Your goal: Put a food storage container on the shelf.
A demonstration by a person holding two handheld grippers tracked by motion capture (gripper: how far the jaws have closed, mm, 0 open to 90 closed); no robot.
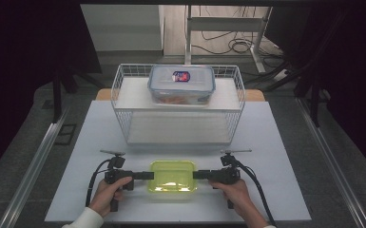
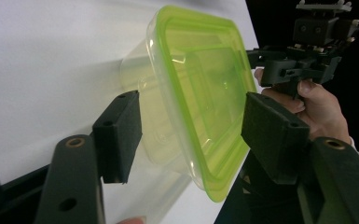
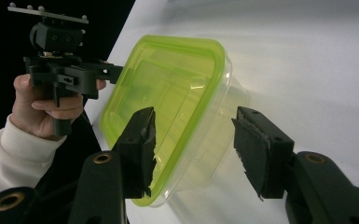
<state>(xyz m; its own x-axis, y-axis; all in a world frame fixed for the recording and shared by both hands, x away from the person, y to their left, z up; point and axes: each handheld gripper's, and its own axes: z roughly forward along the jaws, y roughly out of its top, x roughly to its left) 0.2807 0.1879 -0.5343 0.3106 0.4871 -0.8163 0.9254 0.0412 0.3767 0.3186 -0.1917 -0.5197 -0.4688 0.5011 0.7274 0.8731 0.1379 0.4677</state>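
Tub [image 1: 172, 175]: on the counter [image 1: 275, 142] at 6 o'clock, lidded.
Left tool [image 1: 145, 175]: jaws apart, straddling its rim.
Right tool [image 1: 198, 175]: likewise, probably for a two-sided lift.

My left black two-jaw handheld gripper [image 1: 145, 175] and my right black two-jaw handheld gripper [image 1: 200, 175] are matte plastic with pistol-style handles. Each jaw ends in a flat rectangular block with small screw holes, and brass-coloured bushings sit at the jaw pivots. A black cable [image 1: 93, 182] trails from each. A small grey plate [image 3: 47, 15] tops each one. I wear white long sleeves [image 3: 10, 161].
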